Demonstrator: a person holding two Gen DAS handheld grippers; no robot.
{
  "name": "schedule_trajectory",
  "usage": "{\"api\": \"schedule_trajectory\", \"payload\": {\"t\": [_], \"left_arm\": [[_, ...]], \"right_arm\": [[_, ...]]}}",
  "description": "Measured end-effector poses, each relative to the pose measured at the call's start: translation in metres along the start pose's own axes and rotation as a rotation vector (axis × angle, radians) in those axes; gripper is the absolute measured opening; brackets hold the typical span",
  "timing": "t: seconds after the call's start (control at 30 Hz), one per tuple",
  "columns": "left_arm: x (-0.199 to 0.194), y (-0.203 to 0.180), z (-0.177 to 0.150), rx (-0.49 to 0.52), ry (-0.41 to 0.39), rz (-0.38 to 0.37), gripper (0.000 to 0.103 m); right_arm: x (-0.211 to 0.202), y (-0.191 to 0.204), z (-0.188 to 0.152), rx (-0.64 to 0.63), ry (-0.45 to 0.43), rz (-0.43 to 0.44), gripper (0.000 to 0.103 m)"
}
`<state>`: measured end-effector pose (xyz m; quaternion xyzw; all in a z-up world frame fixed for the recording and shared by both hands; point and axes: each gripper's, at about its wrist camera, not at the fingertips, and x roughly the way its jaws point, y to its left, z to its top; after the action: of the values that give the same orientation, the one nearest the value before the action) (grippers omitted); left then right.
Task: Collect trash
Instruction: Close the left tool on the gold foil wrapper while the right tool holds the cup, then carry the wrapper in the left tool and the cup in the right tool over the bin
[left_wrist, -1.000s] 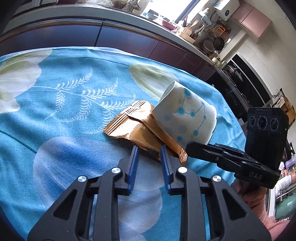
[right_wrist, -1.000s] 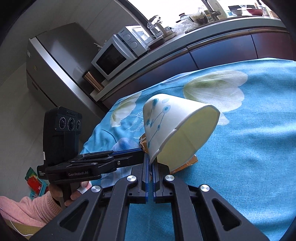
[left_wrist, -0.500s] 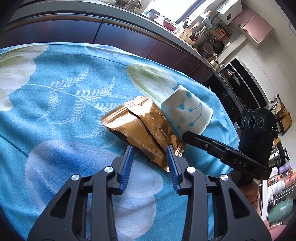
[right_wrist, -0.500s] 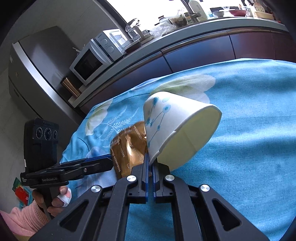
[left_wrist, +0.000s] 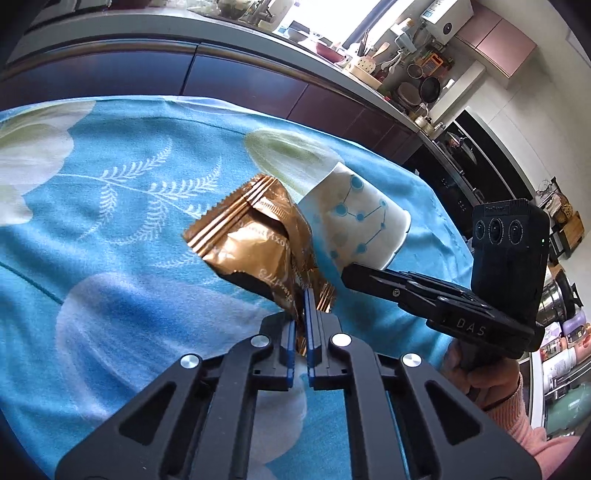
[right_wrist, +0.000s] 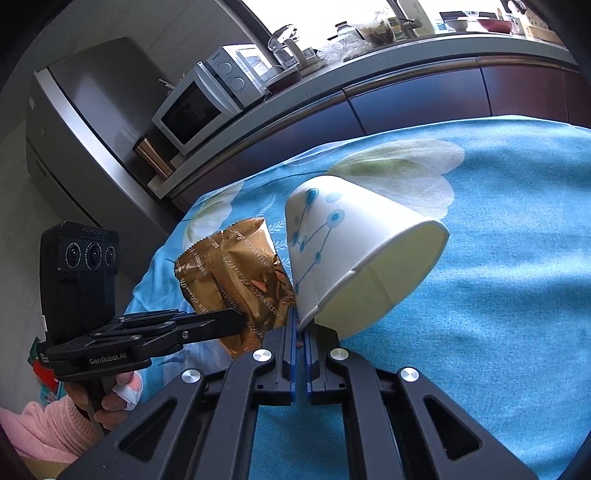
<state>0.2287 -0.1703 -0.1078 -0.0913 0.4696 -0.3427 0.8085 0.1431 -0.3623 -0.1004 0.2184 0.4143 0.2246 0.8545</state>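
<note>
Your left gripper (left_wrist: 304, 314) covers the lower corner of the crinkled bronze foil snack wrapper (left_wrist: 255, 243), and the wrapper's print is too creased to read. Its jaws have just closed and now pinch that wrapper, lifted above the blue floral tablecloth (left_wrist: 110, 206). Your right gripper (right_wrist: 300, 325) is clamped on the rim of the white paper cup with blue dot-and-line print (right_wrist: 332, 251), tilted mouth toward you, just beside the wrapper.
</note>
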Motion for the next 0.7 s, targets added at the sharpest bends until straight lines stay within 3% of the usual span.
{"api": "schedule_trajectory", "payload": {"t": [0.33, 0.7], "left_arm": [[-0.076, 0.021, -0.029, -0.002, -0.1, 0.073, 0.005], [-0.168, 0.055, -0.071, -0.017, -0.196, 0.199, 0.005]], "right_arm": [[-0.005, 0.056, -0.006, -0.118, -0.048, 0.047, 0.002], [0.018, 0.128, -0.019, -0.221, -0.021, 0.15, 0.002]]}}
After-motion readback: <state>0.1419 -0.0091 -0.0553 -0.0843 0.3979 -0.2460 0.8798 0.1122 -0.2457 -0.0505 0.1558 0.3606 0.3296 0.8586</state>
